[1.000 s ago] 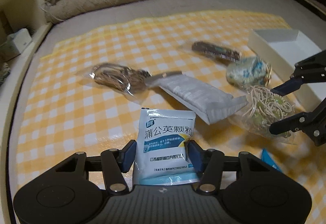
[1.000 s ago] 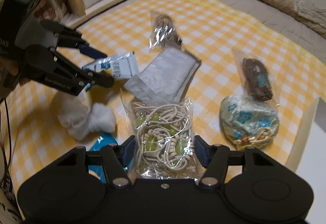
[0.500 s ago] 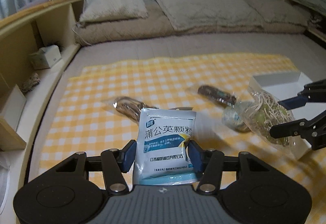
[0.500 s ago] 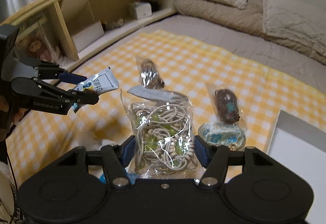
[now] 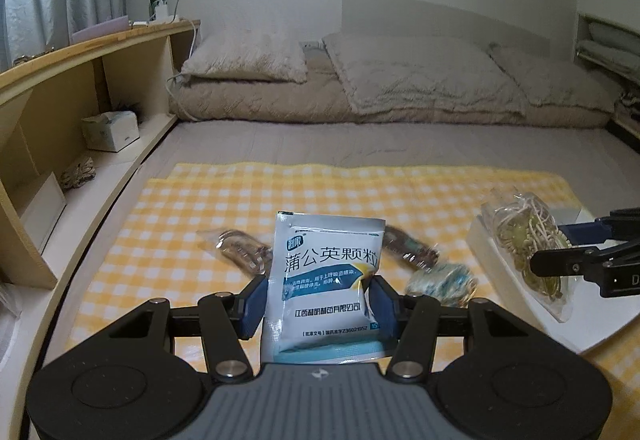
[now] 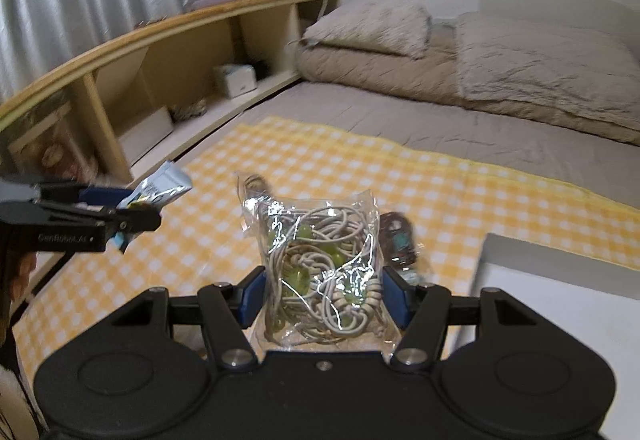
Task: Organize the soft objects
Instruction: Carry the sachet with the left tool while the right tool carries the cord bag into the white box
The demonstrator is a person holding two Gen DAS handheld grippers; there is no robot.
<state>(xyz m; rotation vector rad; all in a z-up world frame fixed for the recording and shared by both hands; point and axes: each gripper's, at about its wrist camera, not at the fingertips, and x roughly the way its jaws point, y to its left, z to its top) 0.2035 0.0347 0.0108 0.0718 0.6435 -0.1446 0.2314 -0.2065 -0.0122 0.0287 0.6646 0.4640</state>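
Both claws higher now; sachet (image 5: 326, 280) "蒲公英颗粒".

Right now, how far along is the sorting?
Nothing visibly sits in the white box yet. In hand: left hand-held gripper grips the sachet; right hand-held gripper grips the cord bag. Left on the cloth: three packets, including the blue pouch.

Left gripper (image 5: 318, 302) clamps the upright white sachet (image 5: 326, 280)
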